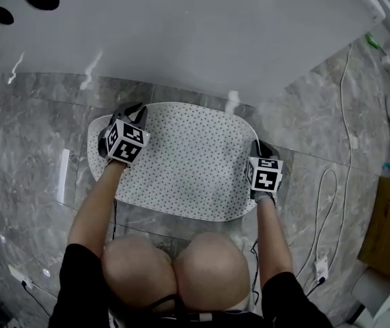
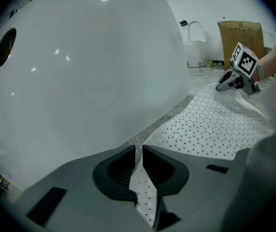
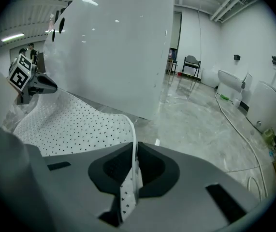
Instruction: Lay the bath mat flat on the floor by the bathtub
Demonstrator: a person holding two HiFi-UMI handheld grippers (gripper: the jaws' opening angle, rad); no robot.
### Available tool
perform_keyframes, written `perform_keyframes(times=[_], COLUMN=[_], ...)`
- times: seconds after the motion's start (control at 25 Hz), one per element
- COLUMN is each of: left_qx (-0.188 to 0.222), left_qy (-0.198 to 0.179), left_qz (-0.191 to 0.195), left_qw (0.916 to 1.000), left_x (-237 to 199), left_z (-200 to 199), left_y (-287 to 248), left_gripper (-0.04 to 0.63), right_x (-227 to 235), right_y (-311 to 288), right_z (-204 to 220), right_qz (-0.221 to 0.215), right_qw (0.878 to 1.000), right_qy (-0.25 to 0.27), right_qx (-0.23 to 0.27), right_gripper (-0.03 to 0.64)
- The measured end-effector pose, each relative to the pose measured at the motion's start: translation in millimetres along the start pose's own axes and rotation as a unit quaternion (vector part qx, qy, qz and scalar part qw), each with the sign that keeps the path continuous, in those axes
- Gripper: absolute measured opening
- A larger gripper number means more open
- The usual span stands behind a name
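Note:
The white dotted bath mat (image 1: 188,162) lies on the grey marble floor right beside the white bathtub (image 1: 181,33). My left gripper (image 1: 132,109) is at the mat's far left corner; in the left gripper view its jaws (image 2: 136,149) stand slightly apart, with the mat's edge (image 2: 145,192) loose between them, so it is open. My right gripper (image 1: 259,146) is at the mat's right edge, shut on the mat (image 3: 128,187). That edge curls up from the floor (image 3: 128,124). Each gripper shows in the other's view: the right gripper (image 2: 225,85) and the left gripper (image 3: 48,86).
A white cable (image 1: 331,203) loops over the floor at the right to a plug block (image 1: 321,268). A cardboard box (image 1: 389,217) stands at the far right. The person's knees (image 1: 174,258) are just behind the mat. A toilet (image 3: 229,81) and a chair (image 3: 191,64) stand further off.

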State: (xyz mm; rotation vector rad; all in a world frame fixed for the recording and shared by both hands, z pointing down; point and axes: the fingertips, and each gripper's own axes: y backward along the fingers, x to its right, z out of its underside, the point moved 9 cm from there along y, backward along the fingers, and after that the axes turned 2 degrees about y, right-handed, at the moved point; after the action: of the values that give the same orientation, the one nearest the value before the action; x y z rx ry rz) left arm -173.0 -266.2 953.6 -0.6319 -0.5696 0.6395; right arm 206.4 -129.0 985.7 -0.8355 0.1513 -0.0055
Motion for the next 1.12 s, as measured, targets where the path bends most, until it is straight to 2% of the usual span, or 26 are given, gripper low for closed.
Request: perform_keyframes(times=[0.2, 0.4, 0.64, 0.92, 1.12], left_qx=[0.036, 0.038, 0.048, 0.063, 0.083], left_qy=[0.036, 0.056, 0.069, 0.072, 0.094], left_qz=[0.004, -0.003, -0.014, -0.016, -0.016], left_qw=[0.9987, 0.9977, 0.9964, 0.9953, 0.9919], left_x=[-2.7, -5.6, -7.7, -6.6, -5.9], left_z=[3.4, 15.8, 19.3, 14.3, 11.2], left_y=[1.1, 2.8, 7.9, 12.4, 14.2], left_gripper=[0.08, 0.124, 0.127, 0.126, 0.135], right_x=[2.6, 2.5, 11.0, 16.8, 15.4], right_y=[-6.4, -8.7, -9.1, -4.5, -0.6], right_z=[1.4, 3.3, -2.6, -9.2, -13.1], right_qz=[0.013, 0.02, 0.033, 0.03, 0.022], right_qw=[1.0, 0.999, 0.999, 0.997, 0.995], right_qy=[-0.016, -0.024, -0.032, -0.048, -0.052], right_qx=[0.004, 0.006, 0.024, 0.054, 0.087], right_gripper=[0.034, 0.048, 0.063, 0.156, 0.196])
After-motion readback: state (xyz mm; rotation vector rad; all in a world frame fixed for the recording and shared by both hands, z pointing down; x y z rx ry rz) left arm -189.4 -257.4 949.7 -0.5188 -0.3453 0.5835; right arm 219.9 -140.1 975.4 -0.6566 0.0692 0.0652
